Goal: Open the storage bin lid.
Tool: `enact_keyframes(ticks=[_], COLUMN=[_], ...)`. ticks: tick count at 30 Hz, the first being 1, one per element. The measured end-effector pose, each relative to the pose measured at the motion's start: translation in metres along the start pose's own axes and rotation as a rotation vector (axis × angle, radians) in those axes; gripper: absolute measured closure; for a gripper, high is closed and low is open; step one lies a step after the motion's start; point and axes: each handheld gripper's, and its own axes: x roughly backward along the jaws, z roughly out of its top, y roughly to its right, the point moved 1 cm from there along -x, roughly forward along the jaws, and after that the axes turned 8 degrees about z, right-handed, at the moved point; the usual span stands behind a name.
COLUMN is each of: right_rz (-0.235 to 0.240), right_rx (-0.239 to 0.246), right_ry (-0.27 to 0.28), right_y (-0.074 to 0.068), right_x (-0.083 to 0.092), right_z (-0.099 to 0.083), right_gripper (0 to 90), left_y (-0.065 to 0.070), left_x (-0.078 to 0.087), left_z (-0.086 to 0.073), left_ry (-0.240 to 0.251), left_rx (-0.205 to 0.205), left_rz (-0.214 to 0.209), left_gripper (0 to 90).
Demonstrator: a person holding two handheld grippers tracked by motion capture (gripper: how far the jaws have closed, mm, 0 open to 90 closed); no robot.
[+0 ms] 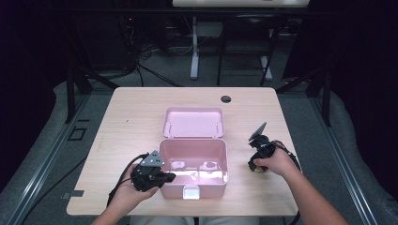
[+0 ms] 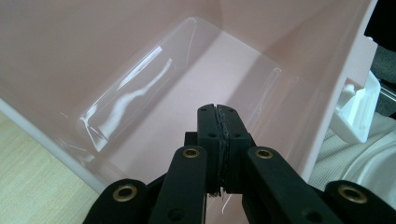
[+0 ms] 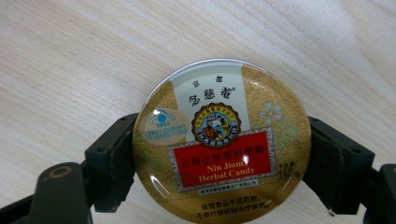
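while right tool clamps candy tin | left tool closed empty over box rim

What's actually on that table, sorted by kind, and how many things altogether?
Pink boxes, lid open: 1
Round candy tins: 1
Handheld tools, left tool and right tool: 2
Total: 4
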Motion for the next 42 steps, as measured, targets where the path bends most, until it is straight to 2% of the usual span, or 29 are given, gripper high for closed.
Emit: enact_keyframes(ticks=[4,5,16,27,36,40,42], right_rz=[0.003,0.004,0.009,-0.009,-0.025,-0.017,-0.02], right_rx=[0.005,-0.001,0.07,0.127,0.177,0.202,0.212], right_ry=[0.014,-0.003,0.014,0.021,0.029,0.038,0.022], right_y=[-0.003,-0.005,-0.013,-0.025,-0.043,-0.051,-0.055], right_x=[0.003,0.006,0.02,0.045,0.071,0.078,0.082], right_z=[0.0,0.0,0.002,0.005,0.01,0.011,0.012], right_gripper=[19.9,19.9,19.9,19.9,19.9,19.9,19.9], left_y=[0.0,0.0,-0.001,-0.001,-0.002,-0.002,-0.001], left_x=[0.0,0.0,0.0,0.0,0.0,0.0,0.0], left_z=[0.0,0.0,0.0,0.0,-0.001,-0.001,-0.001], left_ry=[0.0,0.0,0.002,0.003,0.012,0.007,0.007], left_rx=[-0.001,-0.001,0.006,0.007,0.007,0.0,-0.001], left_rz=[-0.001,-0.001,-0.012,-0.014,-0.027,-0.016,-0.014], left_gripper=[88.8,88.8,88.8,88.8,89.2,89.0,88.9])
